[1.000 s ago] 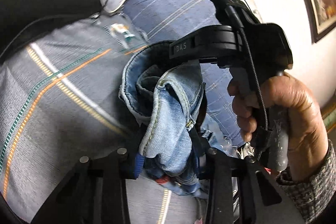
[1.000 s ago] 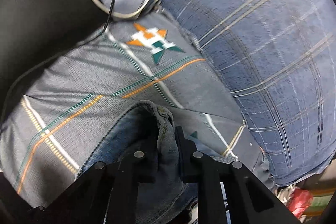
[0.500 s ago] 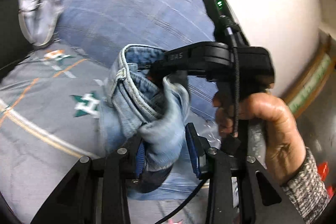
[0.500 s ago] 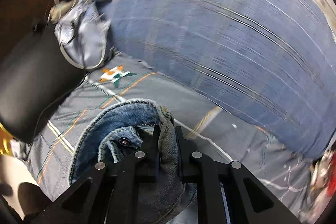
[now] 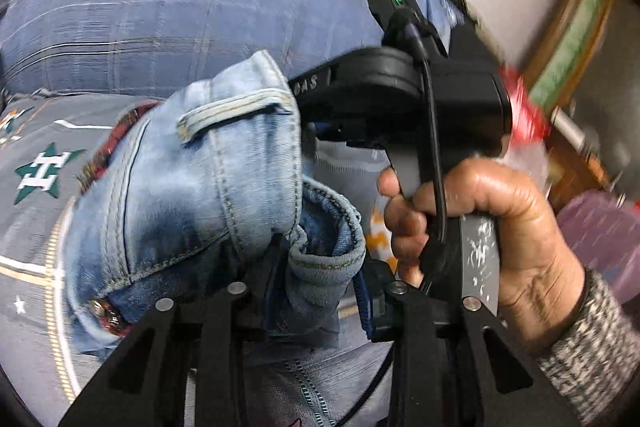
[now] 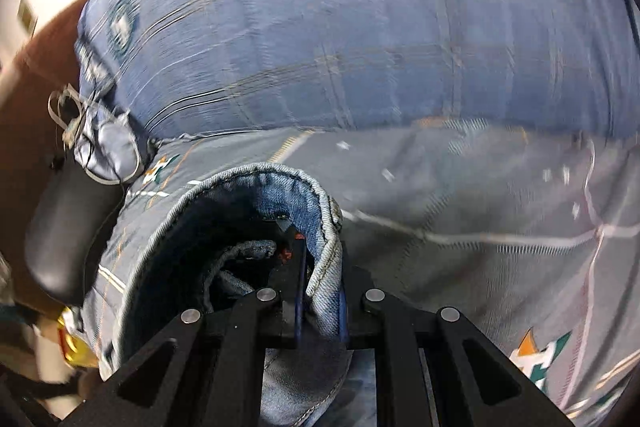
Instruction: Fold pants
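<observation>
The light blue jeans [image 5: 188,195] hang bunched between both grippers above the bed. My left gripper [image 5: 316,291] is shut on a fold of the waistband, belt loop and red plaid lining showing. In the left wrist view the right gripper's black body [image 5: 400,99] and the hand holding it sit just right of the denim. My right gripper [image 6: 320,291] is shut on the jeans' waistband edge [image 6: 320,227], which curls over the fingers; the dark inside of the jeans opens to the left.
A grey bedsheet with star logos [image 6: 480,211] lies below. A large blue plaid pillow [image 6: 340,27] fills the back. A black object [image 6: 60,227] and looped cable [image 6: 104,155] lie at the left. A wall with wood trim [image 5: 568,11] is at right.
Both grippers have lifted and swung with the jeans; the view has turned from the sheet toward the pillow and wall. The waistband has unrolled and spread wider. Both grips hold.
</observation>
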`<state>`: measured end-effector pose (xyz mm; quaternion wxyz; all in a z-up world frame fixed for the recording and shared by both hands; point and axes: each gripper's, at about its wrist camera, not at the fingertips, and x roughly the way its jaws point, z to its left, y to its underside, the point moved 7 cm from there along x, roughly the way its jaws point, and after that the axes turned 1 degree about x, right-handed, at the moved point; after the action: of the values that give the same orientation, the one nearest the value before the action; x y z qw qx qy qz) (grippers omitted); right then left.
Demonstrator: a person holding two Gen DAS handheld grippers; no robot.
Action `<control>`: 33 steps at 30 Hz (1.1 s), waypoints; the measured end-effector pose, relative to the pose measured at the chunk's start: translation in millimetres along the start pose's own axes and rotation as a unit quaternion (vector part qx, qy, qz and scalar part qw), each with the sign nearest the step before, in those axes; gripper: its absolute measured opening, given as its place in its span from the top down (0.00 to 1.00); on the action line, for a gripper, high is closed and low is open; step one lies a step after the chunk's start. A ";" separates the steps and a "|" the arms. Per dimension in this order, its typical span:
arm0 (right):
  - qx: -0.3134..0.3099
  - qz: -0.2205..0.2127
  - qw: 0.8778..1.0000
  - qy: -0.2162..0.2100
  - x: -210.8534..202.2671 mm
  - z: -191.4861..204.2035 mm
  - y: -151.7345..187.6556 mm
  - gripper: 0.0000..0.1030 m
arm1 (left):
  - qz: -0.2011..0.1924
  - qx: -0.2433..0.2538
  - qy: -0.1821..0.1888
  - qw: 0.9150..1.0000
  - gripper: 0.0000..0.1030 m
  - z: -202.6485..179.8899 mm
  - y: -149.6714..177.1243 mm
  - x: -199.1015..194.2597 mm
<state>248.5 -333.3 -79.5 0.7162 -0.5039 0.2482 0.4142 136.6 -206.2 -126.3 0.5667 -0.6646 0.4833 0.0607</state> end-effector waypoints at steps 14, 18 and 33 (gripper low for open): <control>0.127 -0.098 0.987 0.002 -63.6 -112.2 45.4 0.33 | 0.065 0.122 0.102 0.985 0.40 -36.3 54.1 -67.9; 0.129 -0.147 0.981 -0.008 -111.4 -98.3 33.6 0.32 | 0.023 0.098 0.099 0.990 0.40 -5.7 34.0 -107.0; 0.110 -0.016 0.974 -0.197 -47.2 50.0 5.0 0.33 | -0.034 -0.101 -0.019 0.994 0.38 103.5 -32.3 -46.5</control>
<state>216.1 -302.4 -27.1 0.8089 -0.3340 0.1378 0.4639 183.5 -99.0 -111.0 0.5073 -0.7330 0.4413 0.1028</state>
